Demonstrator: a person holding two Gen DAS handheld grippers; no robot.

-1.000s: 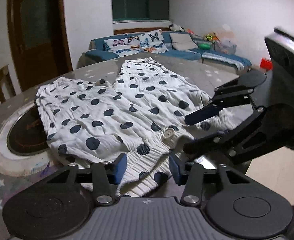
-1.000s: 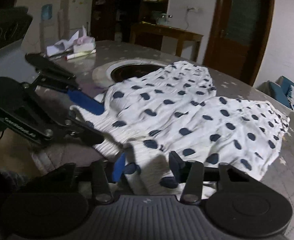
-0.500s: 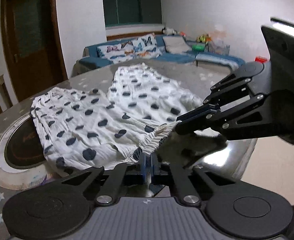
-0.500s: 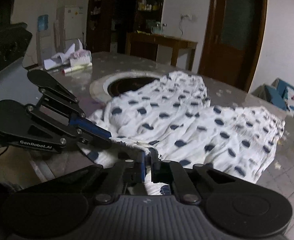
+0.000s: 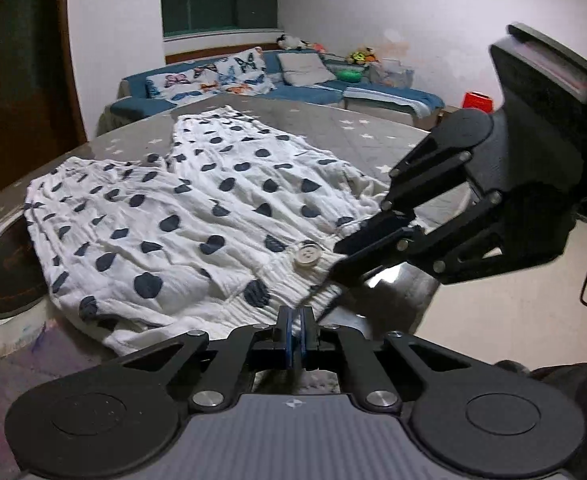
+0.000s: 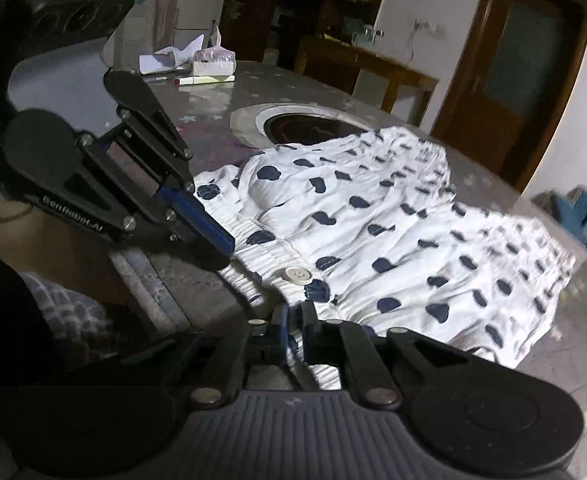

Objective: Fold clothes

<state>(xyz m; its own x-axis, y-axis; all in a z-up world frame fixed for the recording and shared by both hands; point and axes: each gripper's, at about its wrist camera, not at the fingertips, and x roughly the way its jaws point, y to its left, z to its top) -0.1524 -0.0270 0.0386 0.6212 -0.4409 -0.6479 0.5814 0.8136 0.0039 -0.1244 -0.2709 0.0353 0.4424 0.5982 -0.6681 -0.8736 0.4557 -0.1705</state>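
White polka-dot shorts [image 5: 197, 220] are spread across the grey star-patterned surface [image 5: 333, 128], filling the middle of both frames, one leg partly covering a round inset cooktop [image 6: 313, 128]. The ribbed waistband [image 5: 269, 296], bearing a white button [image 5: 308, 255], is clamped at the bottom centre by the left hand-held gripper [image 5: 295, 320]. The right hand-held gripper [image 6: 293, 320] is likewise closed on the waistband nearby.
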